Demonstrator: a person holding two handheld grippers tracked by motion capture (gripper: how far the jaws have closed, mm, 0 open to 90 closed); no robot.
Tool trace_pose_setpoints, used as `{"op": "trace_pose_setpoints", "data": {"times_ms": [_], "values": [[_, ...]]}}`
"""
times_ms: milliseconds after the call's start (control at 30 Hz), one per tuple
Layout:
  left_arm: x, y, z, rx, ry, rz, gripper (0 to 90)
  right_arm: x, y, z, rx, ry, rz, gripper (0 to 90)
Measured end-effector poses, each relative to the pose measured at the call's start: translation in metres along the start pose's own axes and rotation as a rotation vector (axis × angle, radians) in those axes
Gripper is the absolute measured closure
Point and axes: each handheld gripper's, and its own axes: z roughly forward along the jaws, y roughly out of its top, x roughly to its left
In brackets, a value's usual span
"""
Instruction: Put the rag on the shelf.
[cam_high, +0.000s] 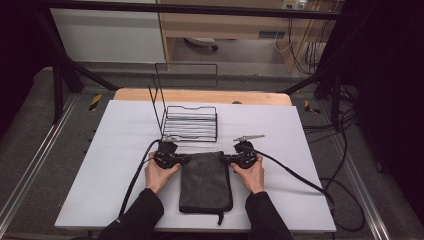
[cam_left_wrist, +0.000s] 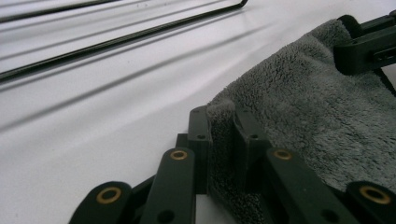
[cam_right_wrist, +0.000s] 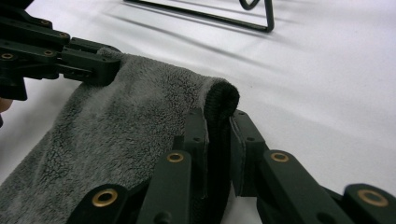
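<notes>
A dark grey folded towel (cam_high: 205, 182) lies on the white table (cam_high: 125, 130), its long side running toward the person. My left gripper (cam_high: 182, 160) sits at the towel's far left corner and my right gripper (cam_high: 226, 159) at its far right corner, each held in a hand. In the left gripper view the jaws of my left gripper (cam_left_wrist: 223, 126) are shut on a pinched fold of the towel (cam_left_wrist: 303, 107). In the right gripper view my right gripper (cam_right_wrist: 218, 126) is likewise shut on the rolled edge of the towel (cam_right_wrist: 116, 121). The stretch between the two corners hangs slightly raised.
A black wire rack (cam_high: 191, 122) stands just beyond the grippers, with its tall wire frame rising behind it. Its base wire (cam_left_wrist: 121, 42) crosses the left gripper view, and a corner of it (cam_right_wrist: 233, 18) shows in the right gripper view. Cables trail off both sides of the table.
</notes>
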Motion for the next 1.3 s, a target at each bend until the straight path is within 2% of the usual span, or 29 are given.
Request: {"op": "trace_pose_setpoints", "data": {"times_ms": [333,900,1133,1300], "values": [[-0.003,0.003,-0.024,-0.076,-0.058,0.012,79.3,0.009,0.0,-0.018,-0.063,0.026,-0.03,80.1],[-0.02,0.005,-0.054,-0.181,-0.07,0.086,79.5,0.024,-0.003,-0.044,-0.182,0.055,-0.083,80.1],[-0.026,0.005,-0.068,-0.224,-0.076,0.1,79.6,0.034,-0.002,-0.057,-0.234,0.06,-0.136,80.1],[-0.03,0.007,-0.077,-0.255,-0.083,0.11,79.7,0.039,-0.001,-0.064,-0.27,0.063,-0.156,80.1]]}}
